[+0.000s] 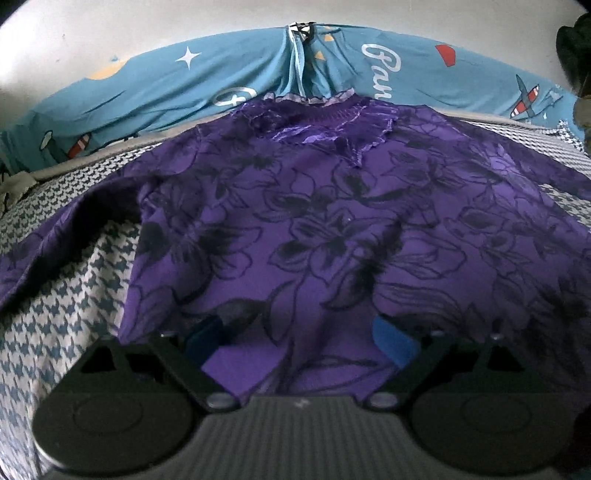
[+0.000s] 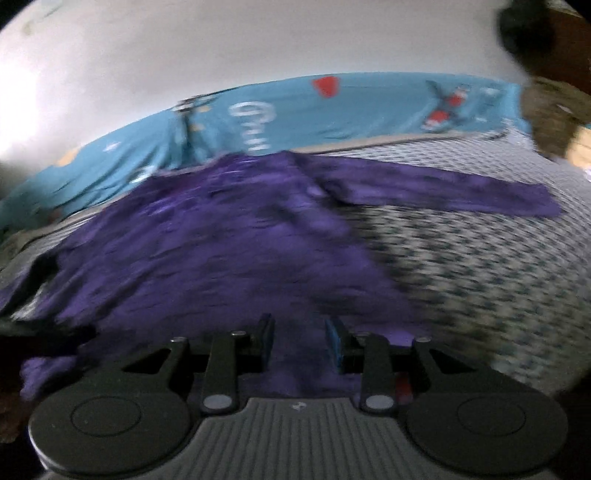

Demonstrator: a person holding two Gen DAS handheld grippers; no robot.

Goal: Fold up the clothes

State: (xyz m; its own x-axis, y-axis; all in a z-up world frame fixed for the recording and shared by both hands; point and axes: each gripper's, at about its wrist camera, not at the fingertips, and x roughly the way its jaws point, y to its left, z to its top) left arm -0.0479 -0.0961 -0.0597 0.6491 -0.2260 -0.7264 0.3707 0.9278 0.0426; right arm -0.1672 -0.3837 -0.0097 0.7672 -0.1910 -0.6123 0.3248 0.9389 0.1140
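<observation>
A purple top with a dark flower print lies spread on a houndstooth bedspread, its frilled neckline at the far end. My left gripper is open at the near hem, and the cloth drapes over and between its blue-padded fingers. In the right wrist view the same top shows blurred, with one sleeve stretched out to the right. My right gripper stands over the near hem with a narrow gap between its fingers; cloth lies in that gap.
A blue printed pillow or sheet runs along the far side against a white wall. The houndstooth bedspread extends to the right of the top. A dark object sits at the far right corner.
</observation>
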